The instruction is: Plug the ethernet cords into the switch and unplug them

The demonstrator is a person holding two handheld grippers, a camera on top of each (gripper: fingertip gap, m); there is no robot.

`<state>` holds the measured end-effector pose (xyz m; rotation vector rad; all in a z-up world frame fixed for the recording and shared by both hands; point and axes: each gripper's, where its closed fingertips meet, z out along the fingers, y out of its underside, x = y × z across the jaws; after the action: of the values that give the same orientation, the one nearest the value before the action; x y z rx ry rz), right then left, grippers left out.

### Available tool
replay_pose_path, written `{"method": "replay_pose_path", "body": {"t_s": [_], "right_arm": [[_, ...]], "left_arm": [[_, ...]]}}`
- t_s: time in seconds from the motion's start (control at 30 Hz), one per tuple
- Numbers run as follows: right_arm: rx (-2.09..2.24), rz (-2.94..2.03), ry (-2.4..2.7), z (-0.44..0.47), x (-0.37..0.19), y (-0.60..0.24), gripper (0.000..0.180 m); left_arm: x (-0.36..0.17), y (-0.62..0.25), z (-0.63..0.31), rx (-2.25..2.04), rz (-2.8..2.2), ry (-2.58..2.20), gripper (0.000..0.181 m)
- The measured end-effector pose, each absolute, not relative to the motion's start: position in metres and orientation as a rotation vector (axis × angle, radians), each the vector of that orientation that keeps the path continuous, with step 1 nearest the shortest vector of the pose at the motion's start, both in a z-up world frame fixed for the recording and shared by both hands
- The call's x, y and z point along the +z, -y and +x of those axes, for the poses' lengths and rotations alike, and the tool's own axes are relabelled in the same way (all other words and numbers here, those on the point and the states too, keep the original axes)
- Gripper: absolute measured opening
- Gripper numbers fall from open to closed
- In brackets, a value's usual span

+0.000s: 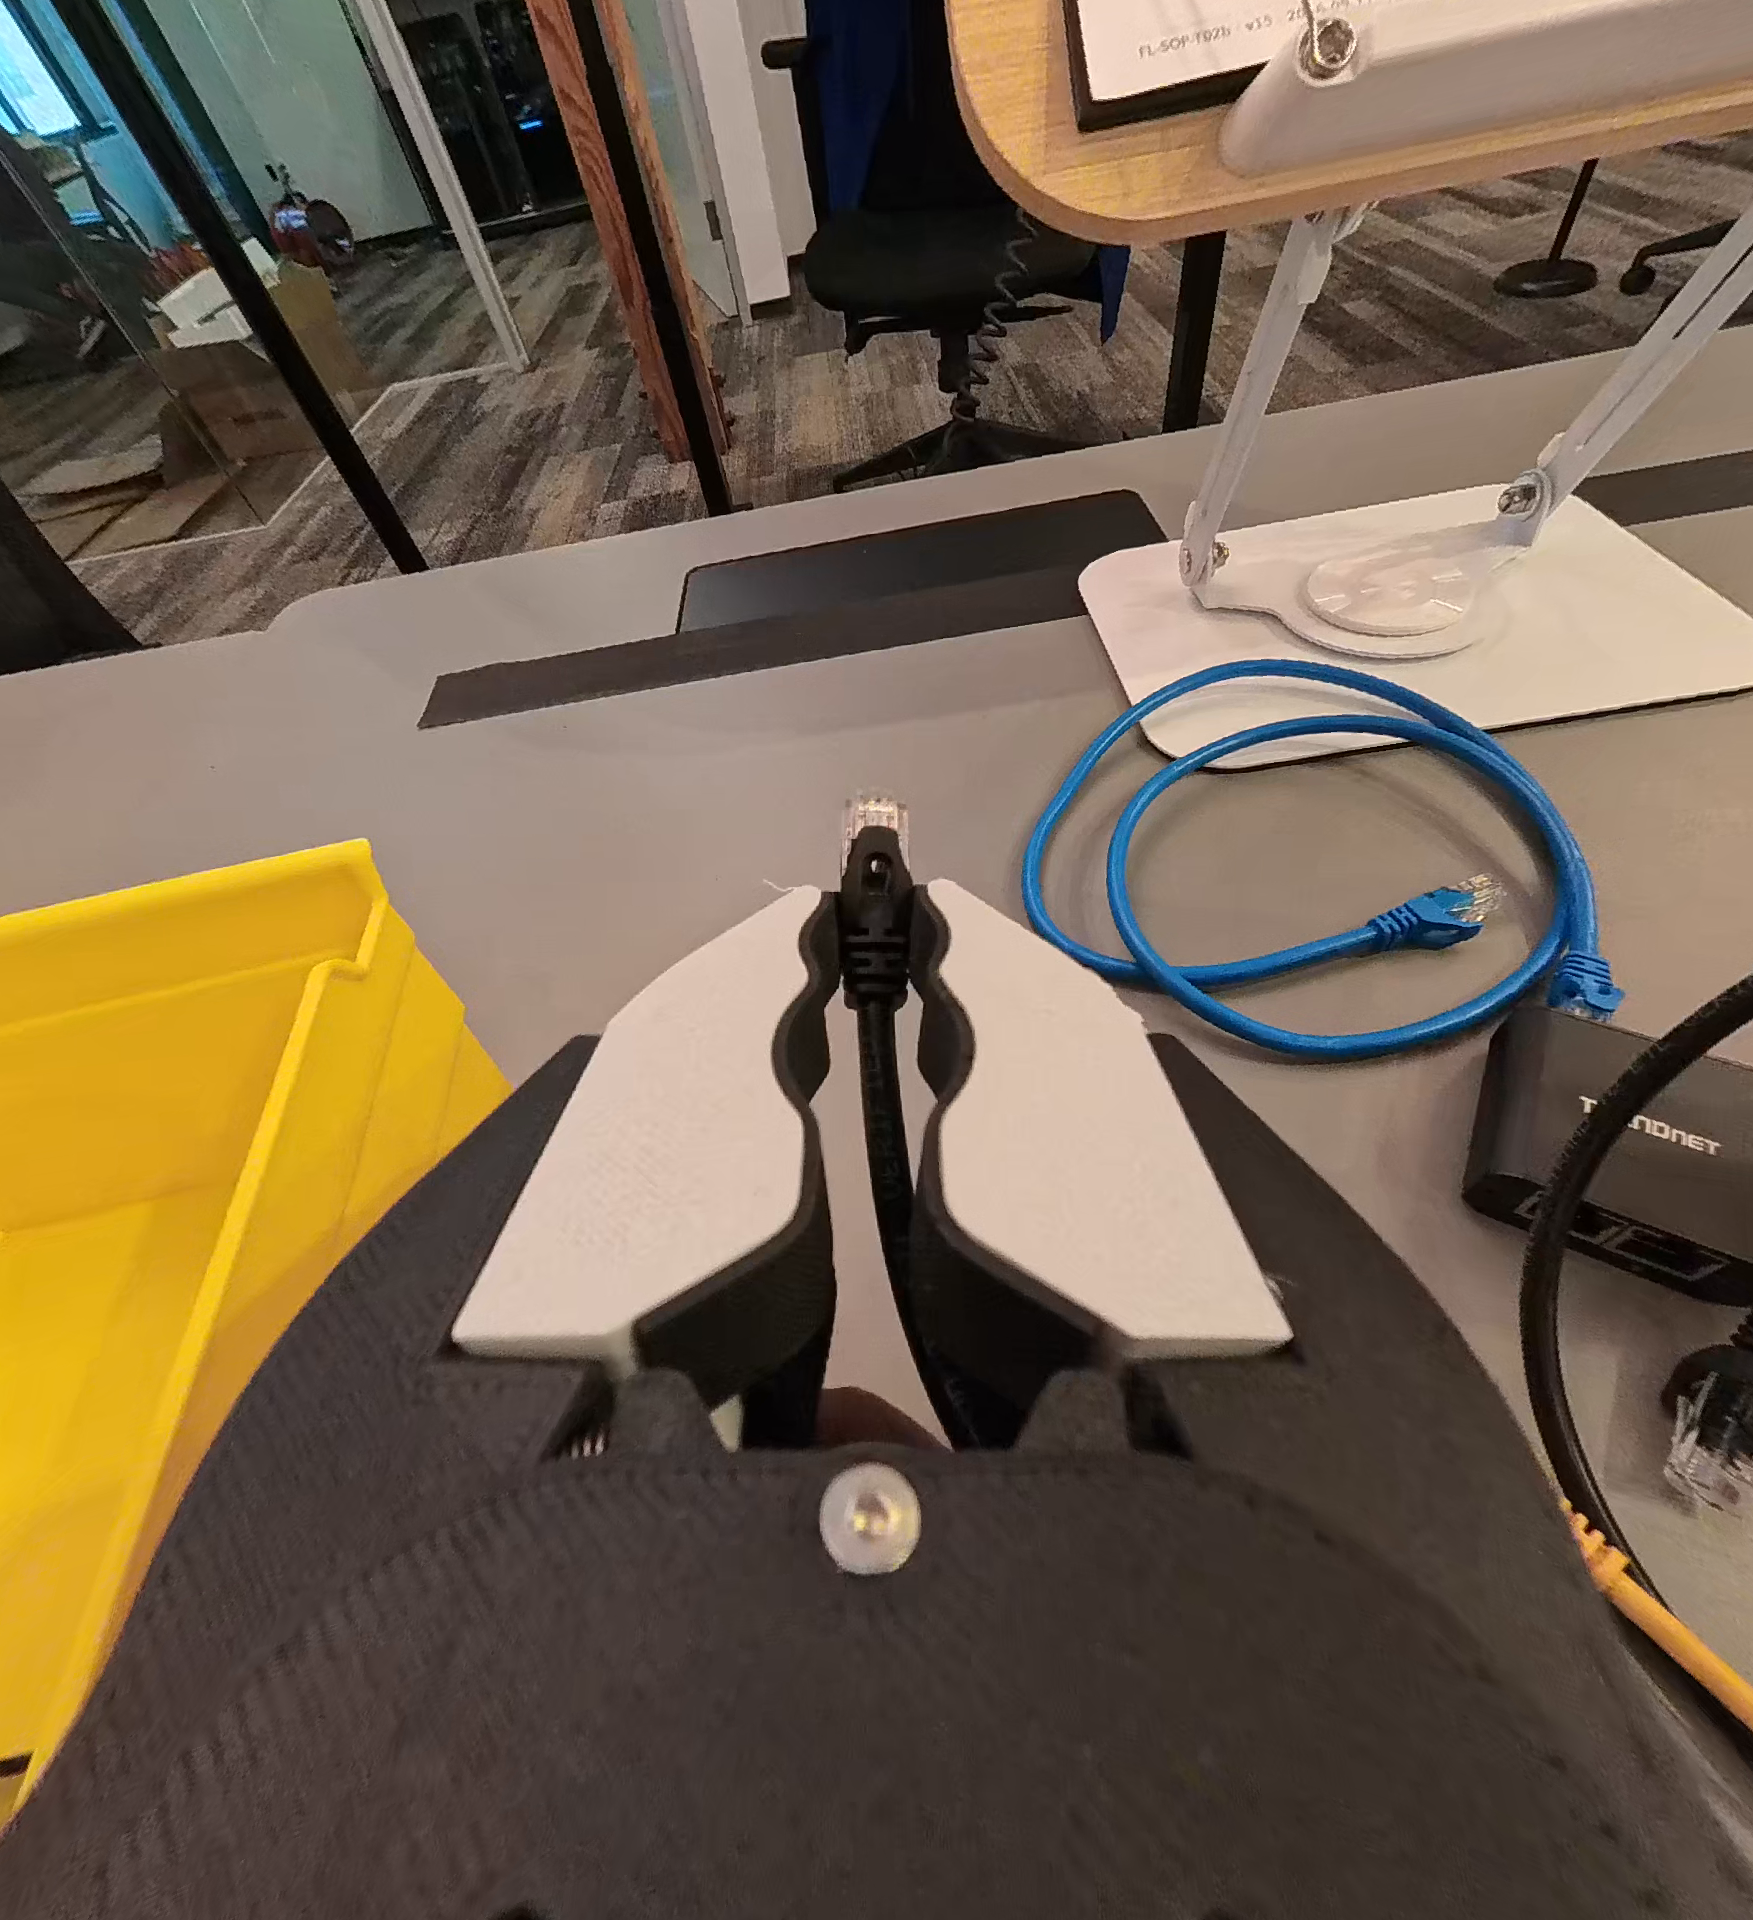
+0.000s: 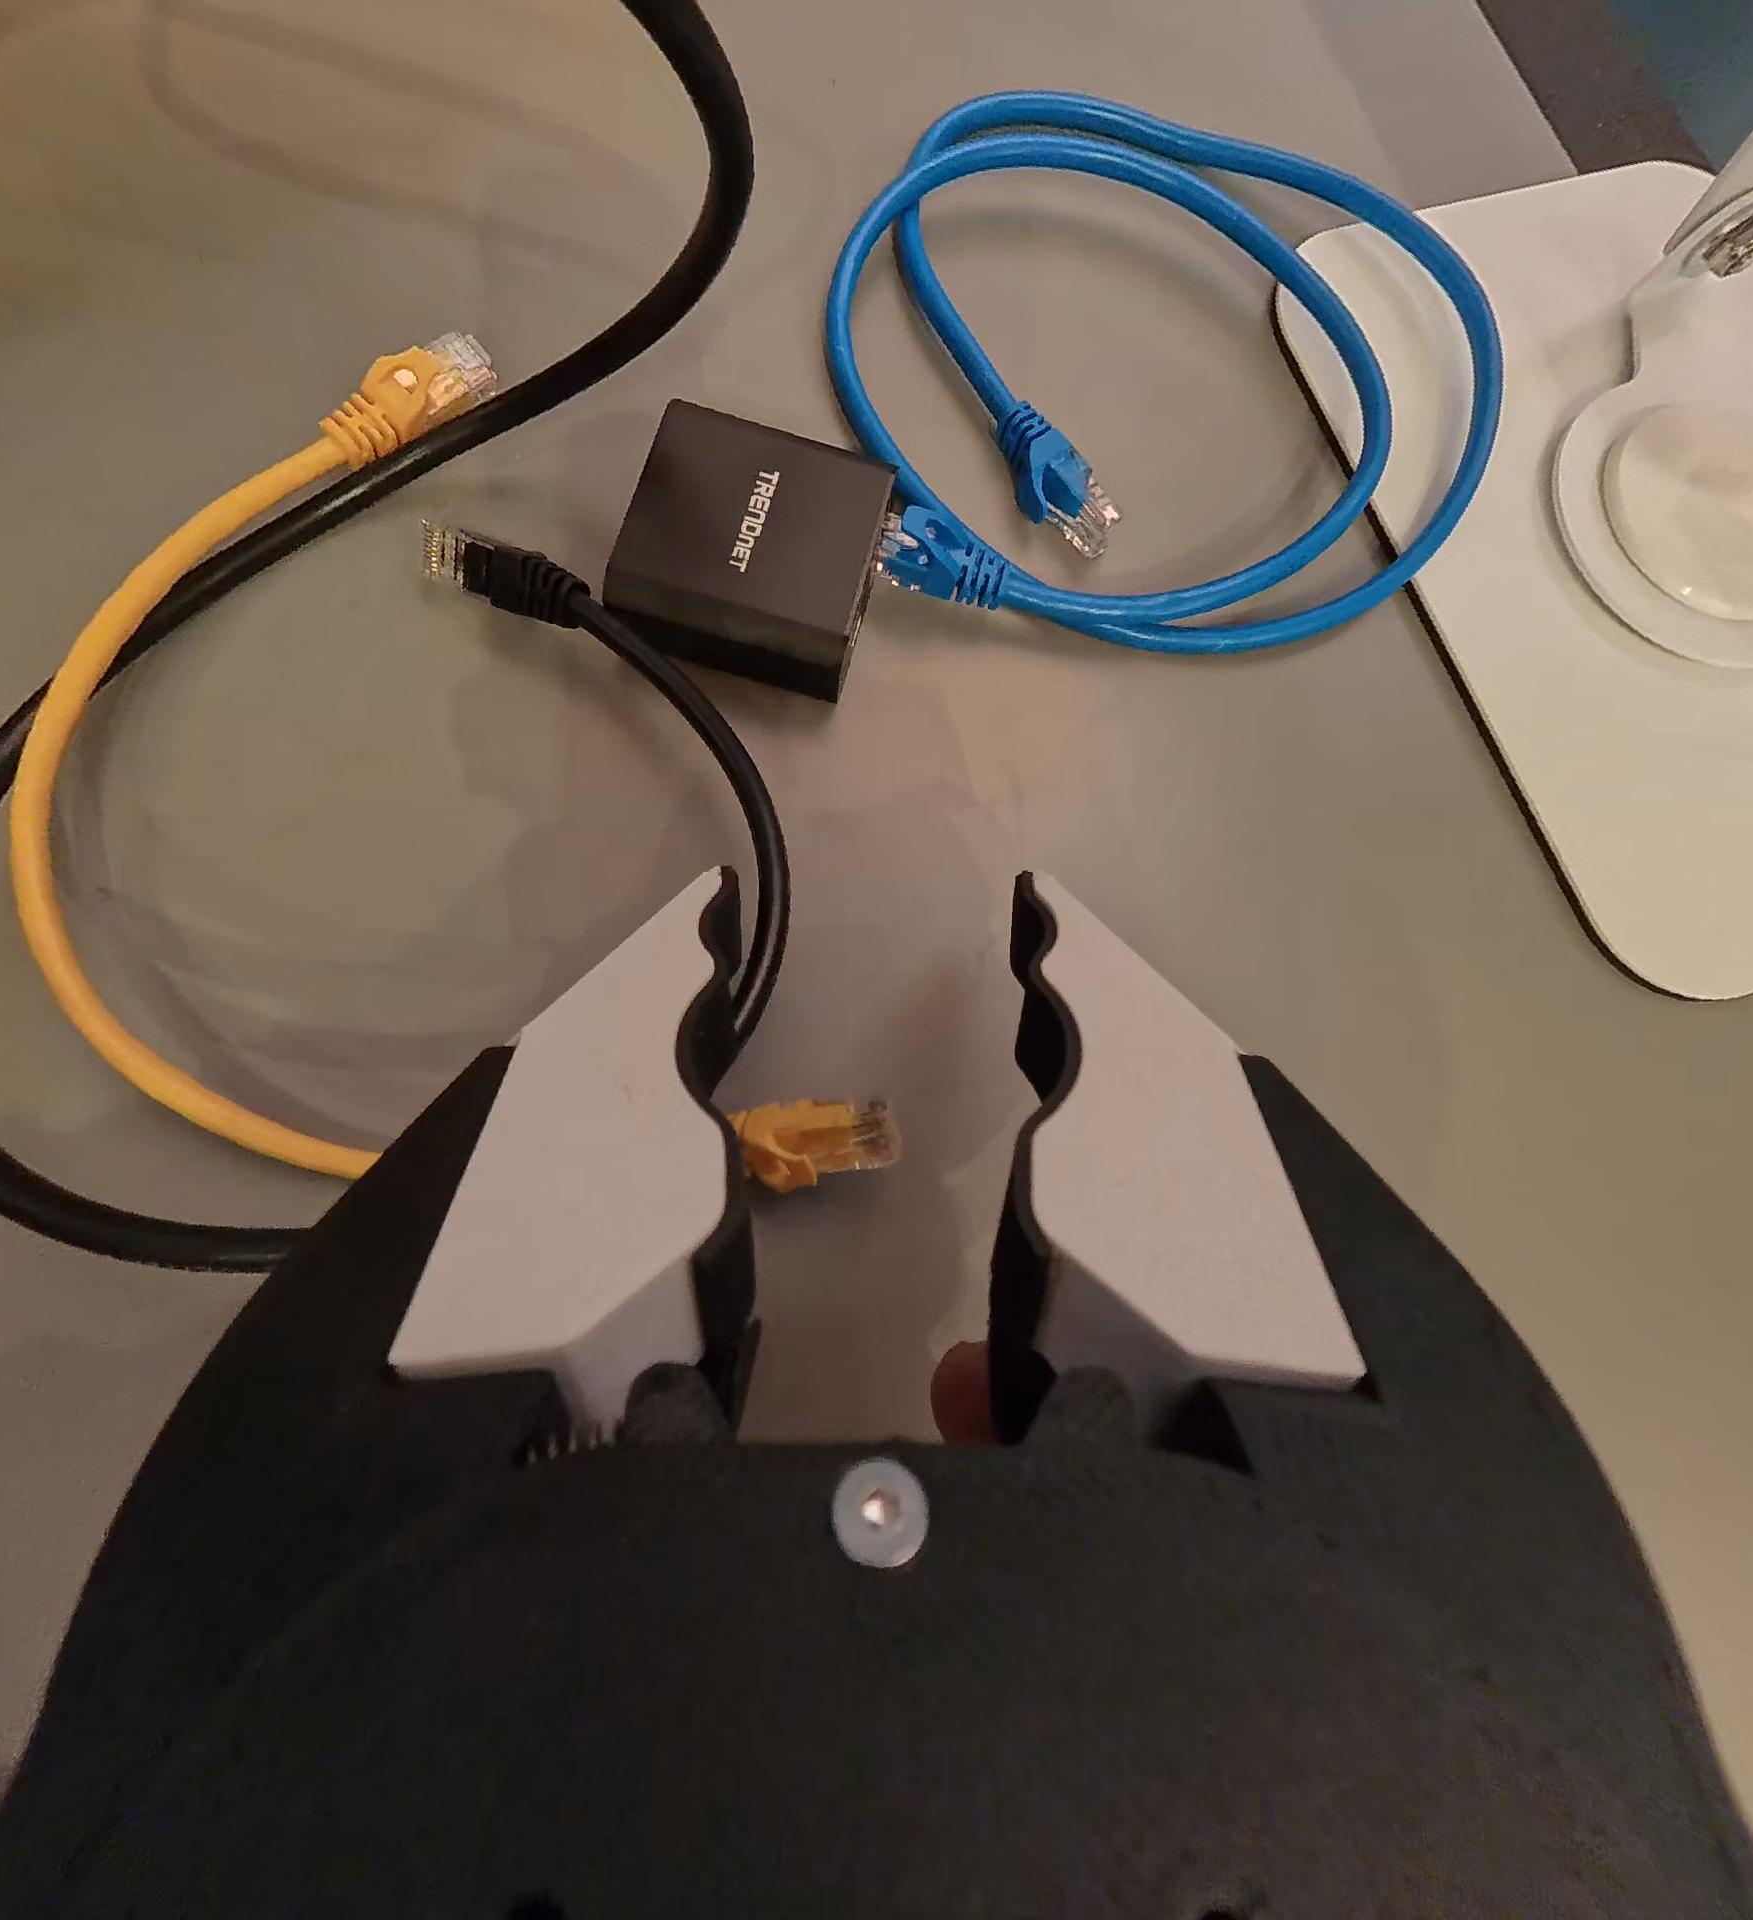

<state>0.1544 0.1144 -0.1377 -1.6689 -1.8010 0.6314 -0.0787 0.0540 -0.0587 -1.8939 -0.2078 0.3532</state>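
Observation:
My left gripper (image 1: 874,894) is shut on the black ethernet cord's plug (image 1: 874,914), its clear tip pointing forward above the grey table. The black switch (image 1: 1636,1153) lies to the right; it also shows in the right wrist view (image 2: 747,545). The blue cord (image 2: 1163,343) lies coiled with one plug (image 2: 939,561) in the switch and the other plug (image 2: 1054,478) loose. My right gripper (image 2: 872,894) is open and empty above the table, just short of the switch. The black cord's other plug (image 2: 498,571) lies left of the switch. A yellow cord (image 2: 82,831) lies loose, one plug (image 2: 820,1138) between my right fingers' bases.
A yellow bin (image 1: 124,1143) stands at the left. A white lamp base (image 1: 1423,623) sits behind the blue cord; it also shows in the right wrist view (image 2: 1578,623). A thick black cable (image 2: 332,499) loops across the table. An office chair (image 1: 934,270) stands beyond the table edge. One gripper's finger ends stand about 25 centimeters off the other's. About 8 centimeters separates my right fingertips from the black switch (image 1: 1636,1153). My right wrist view (image 2: 713,488) looks at it from another angle.

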Motion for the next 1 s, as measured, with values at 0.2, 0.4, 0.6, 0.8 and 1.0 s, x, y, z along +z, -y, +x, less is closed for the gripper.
{"method": "replay_pose_path", "body": {"t_s": [0.2, 0.4, 0.6, 0.8, 1.0], "right_arm": [[0.634, -1.660, 1.796, 0.153, -0.135, -0.115, 0.052], [0.635, -1.645, 1.802, 0.148, -0.133, -0.112, 0.052], [0.639, -1.619, 1.807, 0.140, -0.126, -0.111, 0.052], [0.652, -1.584, 1.813, 0.132, -0.119, -0.110, 0.052], [0.622, -1.437, 2.012, 0.112, -0.122, -0.109, 0.061]], "left_arm": [[-0.057, -0.055, -0.077, 0.356, -1.888, 0.194, 0.012], [-0.056, -0.056, -0.074, 0.344, -1.875, 0.191, 0.012], [-0.058, -0.062, -0.061, 0.310, -1.877, 0.115, 0.012], [-0.062, -0.068, -0.048, 0.293, -1.886, 0.057, 0.013], [-0.069, -0.064, -0.043, 0.255, -1.908, 0.008, 0.013]]}}
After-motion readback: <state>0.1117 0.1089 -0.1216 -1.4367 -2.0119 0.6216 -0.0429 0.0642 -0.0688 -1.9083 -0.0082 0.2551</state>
